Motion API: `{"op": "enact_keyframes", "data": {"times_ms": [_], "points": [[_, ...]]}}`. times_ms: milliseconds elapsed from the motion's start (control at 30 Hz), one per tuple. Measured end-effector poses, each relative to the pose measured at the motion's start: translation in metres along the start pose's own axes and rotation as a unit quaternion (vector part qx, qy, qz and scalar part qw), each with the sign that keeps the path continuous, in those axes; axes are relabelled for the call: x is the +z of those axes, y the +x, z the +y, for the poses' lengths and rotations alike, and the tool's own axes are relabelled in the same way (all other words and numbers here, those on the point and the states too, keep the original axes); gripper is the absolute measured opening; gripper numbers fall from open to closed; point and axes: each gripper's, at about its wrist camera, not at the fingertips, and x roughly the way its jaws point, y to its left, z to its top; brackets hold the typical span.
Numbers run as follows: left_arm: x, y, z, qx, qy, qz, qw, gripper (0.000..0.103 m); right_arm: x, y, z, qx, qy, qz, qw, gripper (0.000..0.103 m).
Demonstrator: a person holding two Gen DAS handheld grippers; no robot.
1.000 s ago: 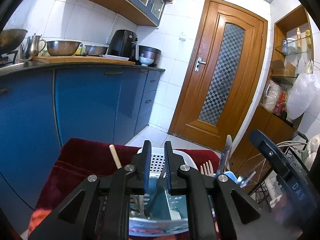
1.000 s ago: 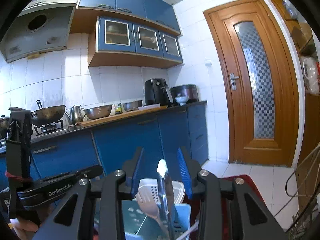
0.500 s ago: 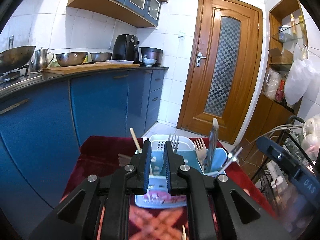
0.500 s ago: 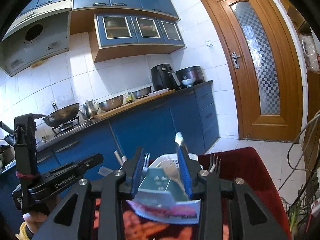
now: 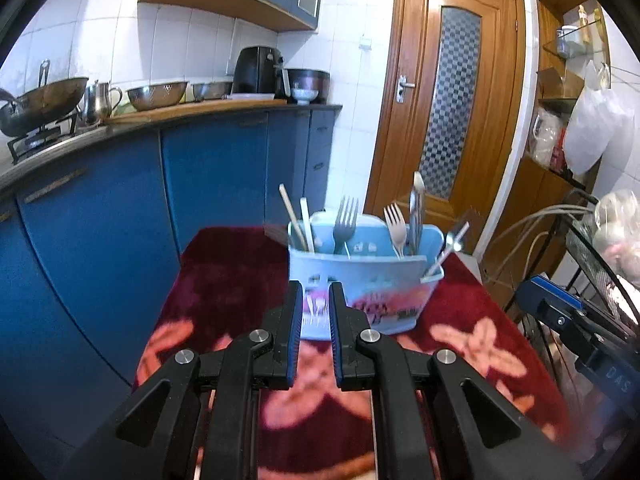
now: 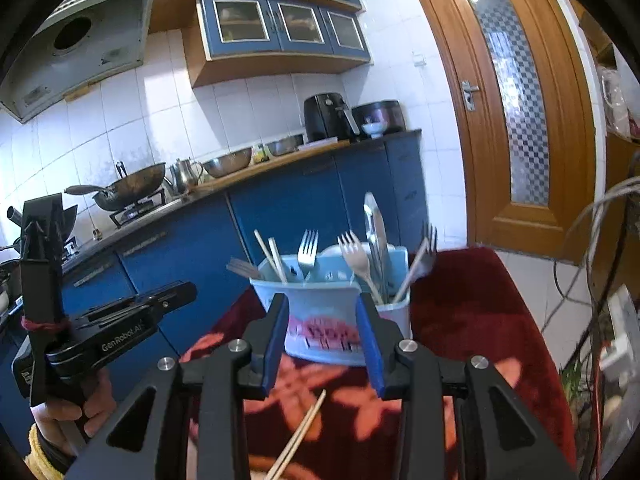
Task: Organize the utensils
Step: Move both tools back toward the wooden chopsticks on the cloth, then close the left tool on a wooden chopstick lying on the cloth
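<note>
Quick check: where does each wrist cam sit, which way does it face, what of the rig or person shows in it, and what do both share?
Left wrist: sits on the left tool, faces forward and slightly down at the caddy on the red cloth; its two fingers show, and part of the right tool at the right edge.
Right wrist: sits on the right tool, faces the caddy; its fingers show, plus the left tool's body held in a hand; a chopstick lies in front.
Shared: caddy, cloth, counter, door.

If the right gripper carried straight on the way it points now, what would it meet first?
Most likely the front wall of the light blue utensil caddy, which sits framed between the open fingers of the right gripper. Nothing shows between them, though depth is hard to judge.
</note>
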Motion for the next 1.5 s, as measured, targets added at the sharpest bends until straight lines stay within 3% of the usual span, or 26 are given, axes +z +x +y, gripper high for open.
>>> {"op": "enact_keyframes", "data": {"times_ms": [233, 667, 933, 1200, 1500], "points": [[-0.029, -0.010, 0.004, -0.003, -0.010, 0.037, 0.9993, 0.011, -0.027, -0.012, -0.008, -0.014, 0.016, 0.027, 0.999, 0.038], [-0.085, 0.017, -0.008, -0.008, -0.006, 0.119, 0.9928, 0.011, -0.076, -0.010, -0.028, -0.049, 0.039, 0.094, 0.994, 0.038], [-0.110, 0.045, -0.013, -0.048, -0.025, 0.177, 0.9827, 0.011, -0.095, 0.002, -0.038, -0.061, 0.057, 0.126, 0.988, 0.038], [-0.122, 0.058, -0.021, -0.084, -0.033, 0.203, 0.9751, 0.011, -0.104, 0.006, -0.042, -0.063, 0.065, 0.139, 0.986, 0.038], [-0.126, 0.064, -0.030, -0.096, -0.022, 0.213, 0.9722, 0.011, -0.108, 0.008, -0.048, -0.061, 0.075, 0.146, 0.985, 0.038]]}}
